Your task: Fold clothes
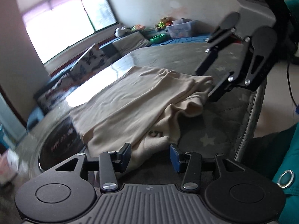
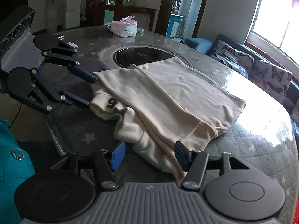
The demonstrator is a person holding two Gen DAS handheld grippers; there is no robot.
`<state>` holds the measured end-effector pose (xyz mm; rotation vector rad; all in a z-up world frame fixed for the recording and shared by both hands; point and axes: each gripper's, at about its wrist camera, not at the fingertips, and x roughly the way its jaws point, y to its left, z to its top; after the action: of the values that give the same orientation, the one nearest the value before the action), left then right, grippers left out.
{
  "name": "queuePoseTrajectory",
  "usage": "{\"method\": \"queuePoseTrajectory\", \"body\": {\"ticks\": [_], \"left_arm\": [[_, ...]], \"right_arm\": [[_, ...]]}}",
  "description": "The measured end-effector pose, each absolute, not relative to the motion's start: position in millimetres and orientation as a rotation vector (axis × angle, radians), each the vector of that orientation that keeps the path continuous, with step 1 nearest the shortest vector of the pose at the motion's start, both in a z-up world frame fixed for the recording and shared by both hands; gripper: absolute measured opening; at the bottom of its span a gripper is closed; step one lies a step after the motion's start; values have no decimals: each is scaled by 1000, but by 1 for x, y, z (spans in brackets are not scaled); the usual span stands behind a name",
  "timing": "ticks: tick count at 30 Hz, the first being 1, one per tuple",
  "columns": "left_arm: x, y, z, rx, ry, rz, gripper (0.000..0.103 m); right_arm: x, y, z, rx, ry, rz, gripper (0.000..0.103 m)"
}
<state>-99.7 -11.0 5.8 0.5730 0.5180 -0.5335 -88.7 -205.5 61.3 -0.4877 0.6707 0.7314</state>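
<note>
A cream garment [image 2: 168, 97] lies partly folded on the round table [image 2: 252, 145], its top layer smooth over bunched sleeves; a dark "5" mark [image 2: 111, 102] shows at its near-left edge. My right gripper [image 2: 149, 156] is open at the garment's near corner, with the cloth's edge lying between its fingers. My left gripper [image 2: 89, 92] is open at the garment's left edge, its fingertips just touching the cloth. In the left wrist view the garment [image 1: 134, 97] stretches ahead of my open left gripper [image 1: 150, 156], and the right gripper [image 1: 207, 80] hovers open at the cloth's far right side.
A dark round hob [image 2: 143, 56] is set in the table's middle, partly under the garment. A tissue box [image 2: 124, 29] stands at the far side. A sofa with butterfly cushions [image 2: 261, 71] runs along the window. A person's teal jacket [image 2: 11, 158] is close at the table's edge.
</note>
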Motion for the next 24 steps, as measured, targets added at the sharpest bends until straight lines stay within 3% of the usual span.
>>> {"method": "queuePoseTrajectory", "body": {"ticks": [1, 3, 5, 7, 18, 21, 24], "left_arm": [[-98, -12, 4, 579, 511, -537, 47], [-95, -14, 3, 581, 502, -547, 35], [-91, -14, 4, 556, 504, -558, 15], [-86, -12, 8, 518, 505, -554, 9], [-29, 6, 30, 291, 571, -513, 7], [-22, 8, 27, 282, 593, -512, 7], [-20, 12, 26, 263, 610, -522, 8]], "right_arm": [[-90, -205, 61, -497, 663, 732, 62], [-90, -204, 61, -509, 659, 740, 66], [-91, -203, 60, -521, 656, 748, 68], [-91, -200, 57, -538, 661, 758, 68], [-80, -188, 45, -584, 607, 776, 65], [-75, -185, 41, -587, 595, 775, 56], [-66, -184, 40, -556, 615, 764, 39]]}}
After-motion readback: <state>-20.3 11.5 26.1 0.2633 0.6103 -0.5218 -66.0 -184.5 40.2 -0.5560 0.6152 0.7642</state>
